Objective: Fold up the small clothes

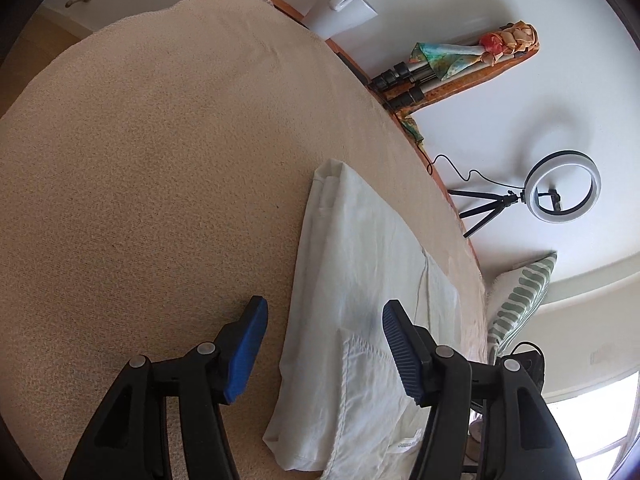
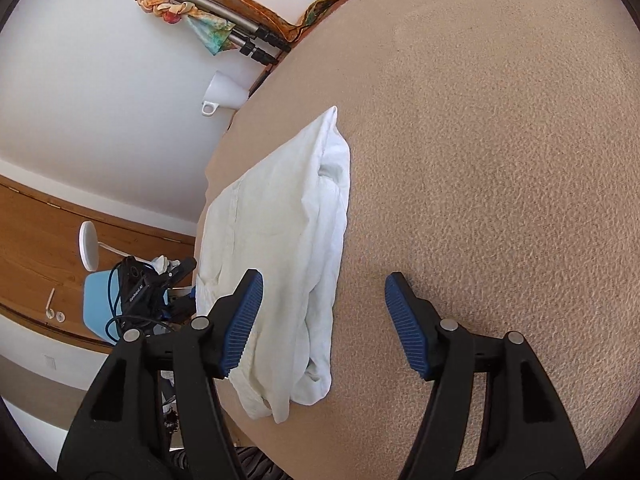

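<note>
Beige cover (image 1: 140, 160) fills most of both views, textured, flat. White garment (image 1: 360, 280) lies on it near the edge by the wall, folded into a long strip, layers stacked, small label at the near end. From the right wrist the same garment (image 2: 288, 240) runs away from the camera, bunched at the near end.

Left gripper (image 1: 324, 344): jaws apart, nothing clamped, hovering over the garment's near end and its edge.

Right gripper (image 2: 324, 320): jaws apart, empty, garment edge below the left pad.

Ring light (image 1: 562, 192) on tripod by the wall. Striped cushion (image 1: 516, 300) beside the cover's edge.
</note>
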Motion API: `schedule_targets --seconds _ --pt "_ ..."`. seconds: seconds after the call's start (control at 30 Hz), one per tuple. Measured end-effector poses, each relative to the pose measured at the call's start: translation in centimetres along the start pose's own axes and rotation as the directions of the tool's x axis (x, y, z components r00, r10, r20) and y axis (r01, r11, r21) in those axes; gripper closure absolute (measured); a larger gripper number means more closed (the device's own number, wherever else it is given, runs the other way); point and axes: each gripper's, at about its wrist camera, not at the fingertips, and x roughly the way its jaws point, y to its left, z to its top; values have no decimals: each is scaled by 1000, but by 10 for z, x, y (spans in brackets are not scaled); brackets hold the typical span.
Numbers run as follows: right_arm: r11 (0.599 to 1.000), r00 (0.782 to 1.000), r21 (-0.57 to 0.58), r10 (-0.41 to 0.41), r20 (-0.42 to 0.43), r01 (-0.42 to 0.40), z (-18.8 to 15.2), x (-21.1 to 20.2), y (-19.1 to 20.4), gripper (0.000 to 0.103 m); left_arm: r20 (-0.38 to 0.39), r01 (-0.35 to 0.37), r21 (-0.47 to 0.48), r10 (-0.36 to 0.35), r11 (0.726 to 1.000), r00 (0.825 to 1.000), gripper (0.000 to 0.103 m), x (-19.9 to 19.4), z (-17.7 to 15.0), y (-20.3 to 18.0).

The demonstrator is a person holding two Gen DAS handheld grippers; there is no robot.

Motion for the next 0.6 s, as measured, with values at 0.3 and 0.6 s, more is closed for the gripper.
schedule_targets --seconds 0.3,0.6 --pt "1000 1000 -7 27 -15 -27 -3 11 5 43 -13 37 8 -37 999 999 45 11 -1 -6" --pt "998 999 -55 8 -48 -11 -2 27 19 78 12 -34 87 33 996 999 75 14 -7 -17"
